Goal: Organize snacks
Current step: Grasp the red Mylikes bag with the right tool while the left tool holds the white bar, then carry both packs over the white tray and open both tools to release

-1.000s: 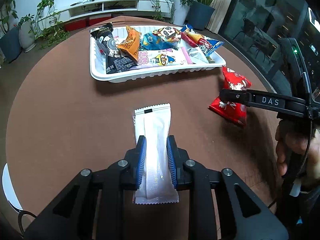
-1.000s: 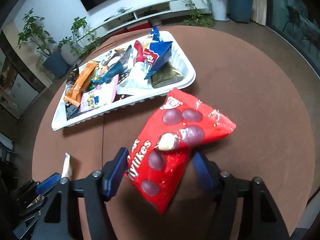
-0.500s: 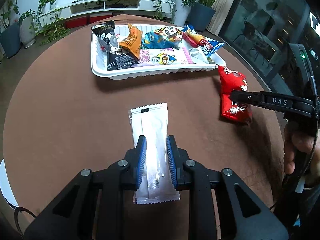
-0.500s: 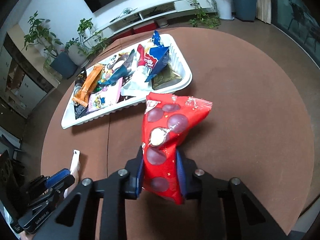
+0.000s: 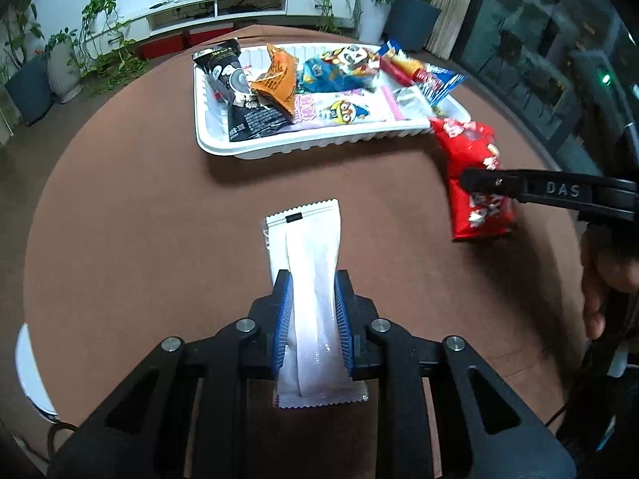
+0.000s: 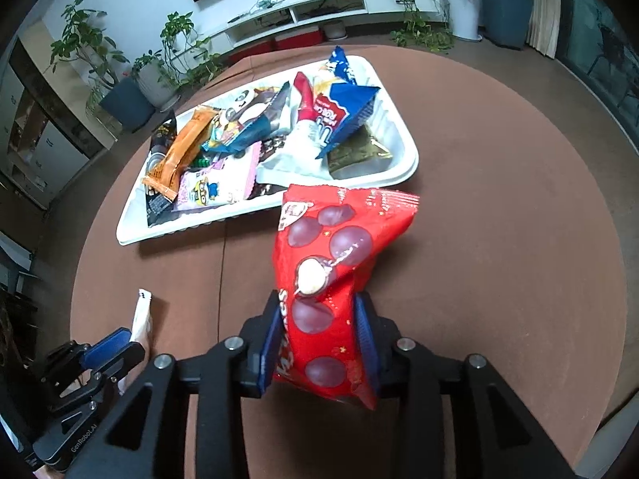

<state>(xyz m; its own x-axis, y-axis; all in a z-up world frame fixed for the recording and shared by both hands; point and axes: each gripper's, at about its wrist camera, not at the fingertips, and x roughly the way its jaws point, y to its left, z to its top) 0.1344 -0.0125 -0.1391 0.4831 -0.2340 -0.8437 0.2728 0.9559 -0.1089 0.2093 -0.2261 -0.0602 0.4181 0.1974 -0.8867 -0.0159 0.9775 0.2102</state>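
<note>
My left gripper [image 5: 311,277] is shut on a long white packet [image 5: 307,239], which points away from me just above the brown round table [image 5: 131,199]. A red snack bag [image 6: 331,239] printed with chocolate balls stands crumpled between the blue pads of my right gripper [image 6: 319,299]; the pads press on it while the jaws are opening slightly. The bag hangs off the table near the front right corner of the white tray [image 6: 171,231]. In the left wrist view the same red bag [image 5: 483,215] sits behind the right gripper's black finger [image 5: 499,181].
The white tray [image 5: 303,147] at the far side of the table holds several snack packets, among them an orange one [image 5: 279,80] and a black one [image 5: 247,115]. A hand [image 5: 599,279] holds the right gripper. Potted plants and a low white shelf stand beyond the table.
The right jaws closed on the red bag, squeezed it narrow and raised it off the table toward the tray corner. The left gripper kept its hold on the white packet and stayed put.
</note>
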